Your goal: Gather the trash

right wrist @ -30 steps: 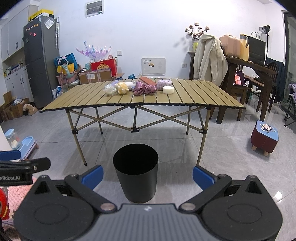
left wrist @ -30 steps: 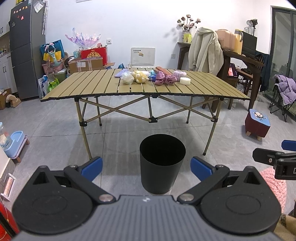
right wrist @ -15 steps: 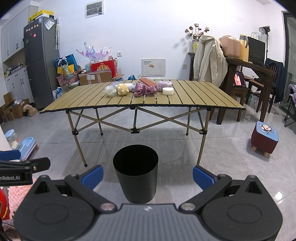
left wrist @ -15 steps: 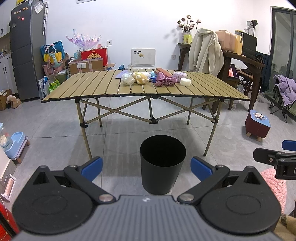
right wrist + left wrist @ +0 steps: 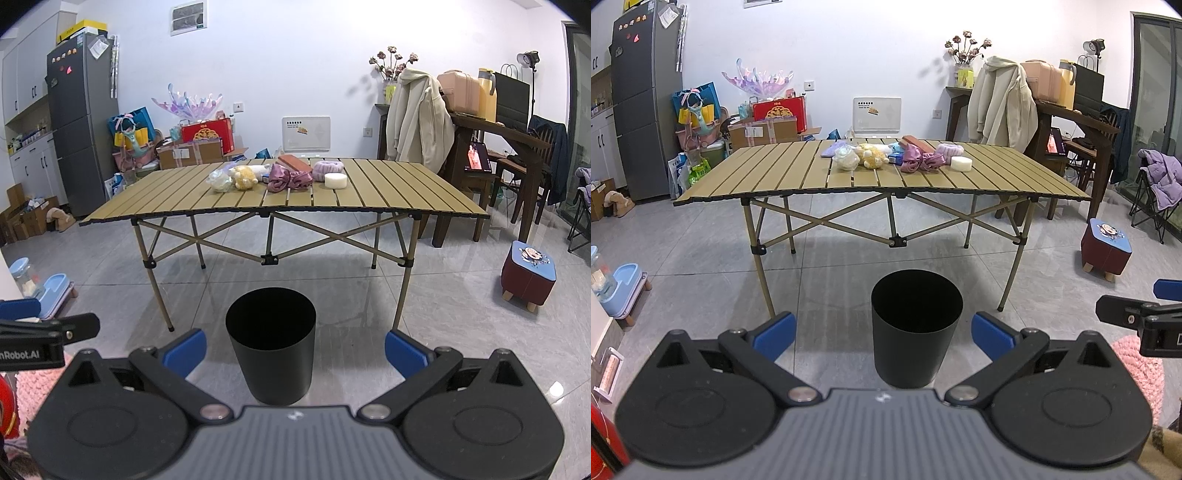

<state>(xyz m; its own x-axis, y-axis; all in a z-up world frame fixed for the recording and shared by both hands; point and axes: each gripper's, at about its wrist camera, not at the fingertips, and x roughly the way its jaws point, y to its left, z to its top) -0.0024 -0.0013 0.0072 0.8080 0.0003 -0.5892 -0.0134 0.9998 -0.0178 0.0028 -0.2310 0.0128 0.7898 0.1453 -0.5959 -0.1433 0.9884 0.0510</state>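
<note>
A black round bin (image 5: 916,332) stands on the floor before a tan slatted folding table (image 5: 775,177); it also shows in the right wrist view (image 5: 271,343). On the table lie a clear crumpled bag (image 5: 846,158), a yellow plush toy (image 5: 871,155), purple cloth (image 5: 919,161), a white round puck (image 5: 961,163) and other small items. My left gripper (image 5: 884,330) is open and empty, low, facing the bin. My right gripper (image 5: 295,349) is open and empty beside it; the table (image 5: 166,195) is far ahead.
A red and blue stool (image 5: 1106,251) stands on the floor at right. A pet feeder (image 5: 620,284) sits at left, a fridge (image 5: 646,110) and boxes at back left. A dark wooden desk with a coat (image 5: 1001,99) stands at back right. A pink rug (image 5: 1141,365) lies near right.
Both views have risen and crept slightly forward; the table top shows a little more. Both grippers stay open and empty.
</note>
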